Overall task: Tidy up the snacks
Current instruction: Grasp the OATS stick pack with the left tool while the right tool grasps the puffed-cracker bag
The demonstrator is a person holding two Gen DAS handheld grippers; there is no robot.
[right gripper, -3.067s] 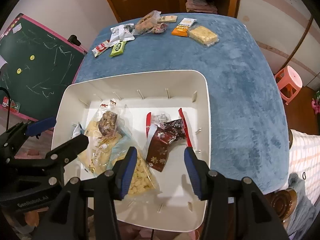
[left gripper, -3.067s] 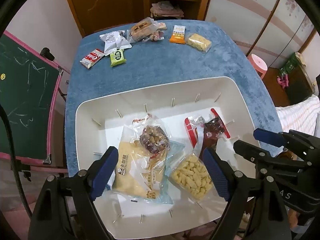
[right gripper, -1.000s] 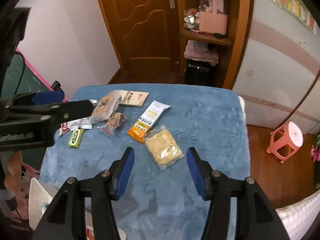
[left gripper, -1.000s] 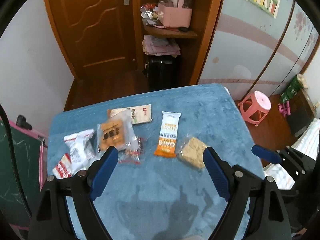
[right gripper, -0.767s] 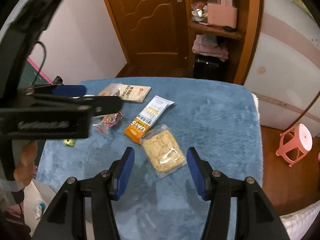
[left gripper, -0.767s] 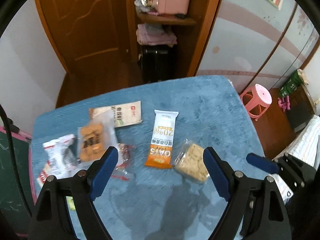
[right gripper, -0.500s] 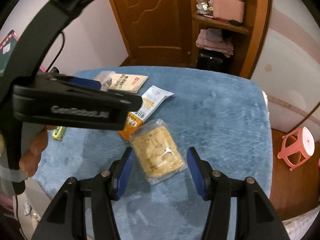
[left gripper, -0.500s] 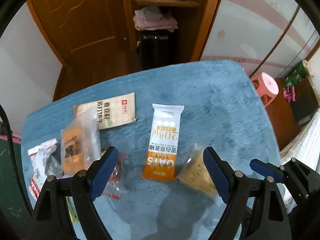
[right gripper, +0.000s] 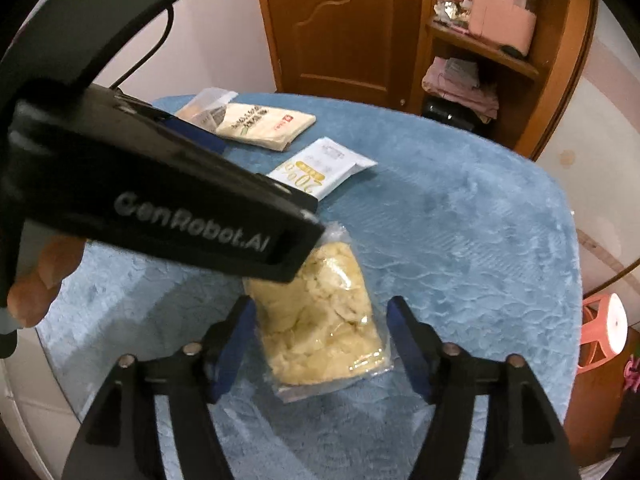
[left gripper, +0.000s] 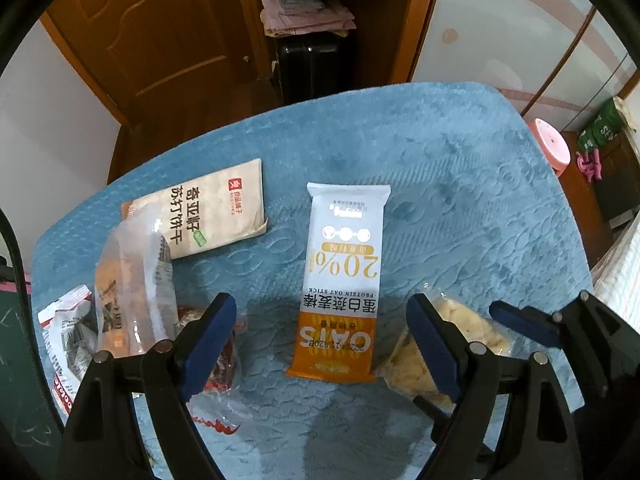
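The white-and-orange bar wrapper (left gripper: 343, 280) reads "OATS", "20%", "PROTEIN OAT STICK" — the left gripper (right gripper: 192, 216) body, "GenRobot.AI".

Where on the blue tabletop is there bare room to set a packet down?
Bare: the blue cloth right of the oat bar, out to the far and right edges. Crowded: the left side, with the cracker packet and clear bags; the yellow snack bag fills the near middle.

Right claw (right gripper: 320, 340) straddling a clear pack of pale crackers (right gripper: 320, 320)
Its jaws are just opening, pads not touching the pack lying on the blue worktop (right gripper: 460, 240); the left claw's arm (right gripper: 160, 196) is crossing above
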